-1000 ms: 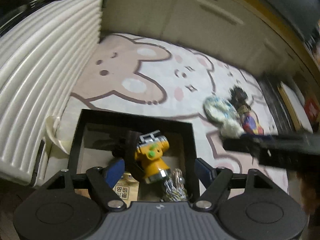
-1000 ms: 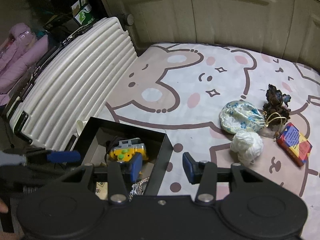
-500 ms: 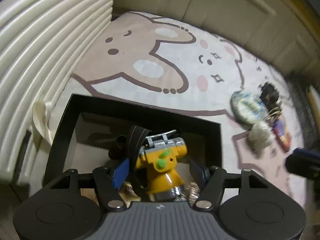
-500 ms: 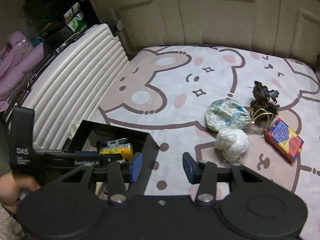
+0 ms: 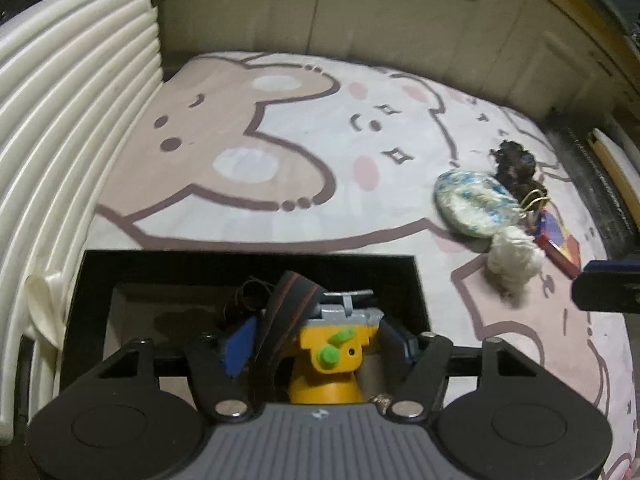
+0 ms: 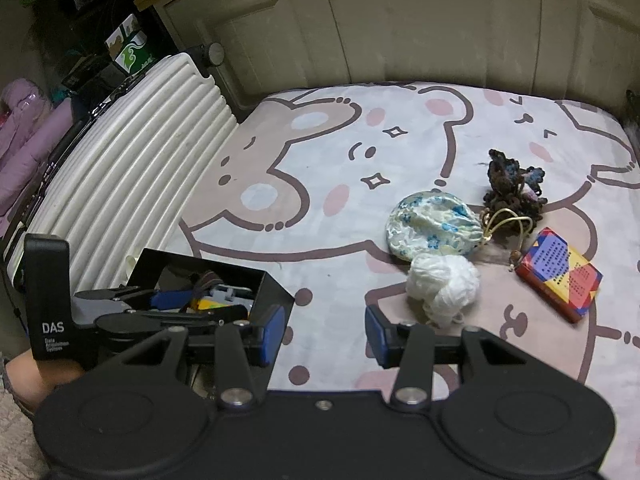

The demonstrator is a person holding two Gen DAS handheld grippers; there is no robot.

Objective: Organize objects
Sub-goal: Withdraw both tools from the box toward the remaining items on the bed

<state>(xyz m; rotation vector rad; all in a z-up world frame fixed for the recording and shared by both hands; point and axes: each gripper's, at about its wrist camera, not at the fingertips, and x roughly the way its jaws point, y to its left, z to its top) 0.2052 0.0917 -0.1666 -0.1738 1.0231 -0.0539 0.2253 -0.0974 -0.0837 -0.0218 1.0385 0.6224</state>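
A yellow toy with a grey top and green knobs stands in the black box, with a black strap draped beside it. My left gripper has reached down into the box. Its blue pads press the strap and the toy from both sides. In the right wrist view the left gripper lies over the box. My right gripper hangs open above the bear-print rug, nothing between its fingers.
A floral pouch, a white yarn ball, a dark crocheted piece and a colourful card box lie on the rug at right. A white ribbed suitcase flanks the box. Cabinet doors stand behind.
My left gripper sank into the box and its jaws narrowed around the yellow toy. The right gripper drifted right, so the loose items sit nearer its fingers.
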